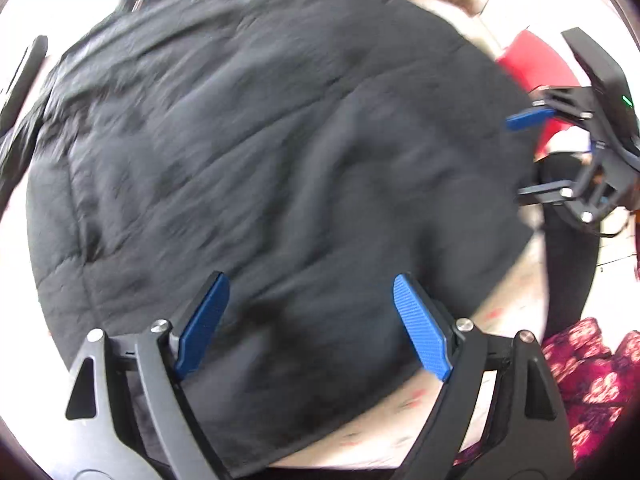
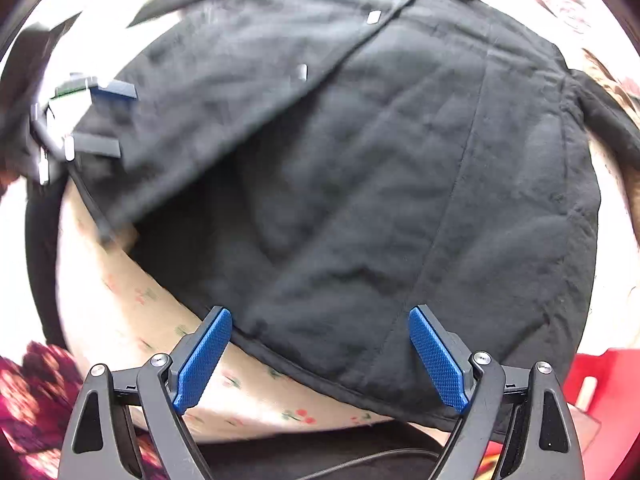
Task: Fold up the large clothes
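A large black padded jacket (image 1: 260, 152) lies spread on a pale floral sheet (image 1: 400, 404). It also fills the right wrist view (image 2: 380, 184), with silver snaps (image 2: 299, 72) along its front edge. My left gripper (image 1: 310, 324) hovers open over the jacket's near hem, holding nothing. My right gripper (image 2: 320, 354) hovers open over the hem at the other side, holding nothing. Each gripper shows in the other's view: the right gripper (image 1: 528, 156) at the right edge, the left gripper (image 2: 104, 120) at the left, blurred, open by the jacket's flap.
A red object (image 1: 536, 64) lies at the far right of the left wrist view and shows again in the right wrist view (image 2: 600, 384). A crimson floral cloth (image 1: 592, 376) lies at the bed's near side. A dark cable (image 2: 360, 460) runs below.
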